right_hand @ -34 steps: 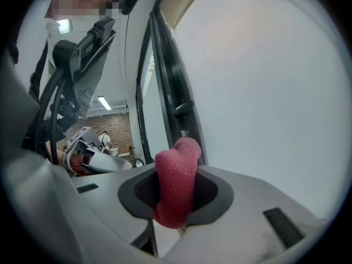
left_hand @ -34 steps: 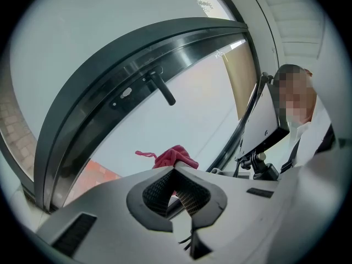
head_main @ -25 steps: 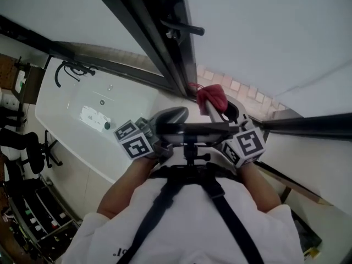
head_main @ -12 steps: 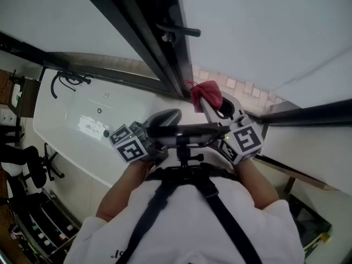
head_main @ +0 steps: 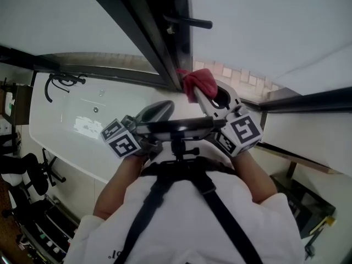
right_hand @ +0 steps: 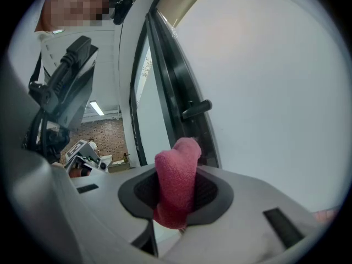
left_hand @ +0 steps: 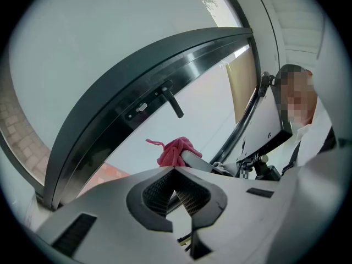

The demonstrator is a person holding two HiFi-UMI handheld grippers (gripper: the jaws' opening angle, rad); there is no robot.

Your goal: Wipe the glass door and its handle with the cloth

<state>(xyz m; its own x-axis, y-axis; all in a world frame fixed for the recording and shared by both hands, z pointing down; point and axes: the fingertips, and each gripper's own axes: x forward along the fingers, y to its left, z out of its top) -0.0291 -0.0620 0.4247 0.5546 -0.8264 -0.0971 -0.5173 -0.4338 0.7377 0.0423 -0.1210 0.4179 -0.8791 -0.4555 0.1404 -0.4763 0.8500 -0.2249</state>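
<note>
My right gripper (right_hand: 176, 202) pinches the pink terry cloth (right_hand: 179, 164) just below the black lever handle (right_hand: 196, 109) of the frosted glass door (right_hand: 275, 81). It is nearer the handle than my left gripper (left_hand: 175, 190), which is pressed together and empty.

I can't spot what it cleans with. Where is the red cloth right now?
In the head view the red cloth sits right of centre, clamped in the right gripper close to the dark door frame, below the door handle.

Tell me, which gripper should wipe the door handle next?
Probably the right gripper: its jaws are shut on the red cloth, with the handle just ahead. The left gripper is shut and empty.
</note>
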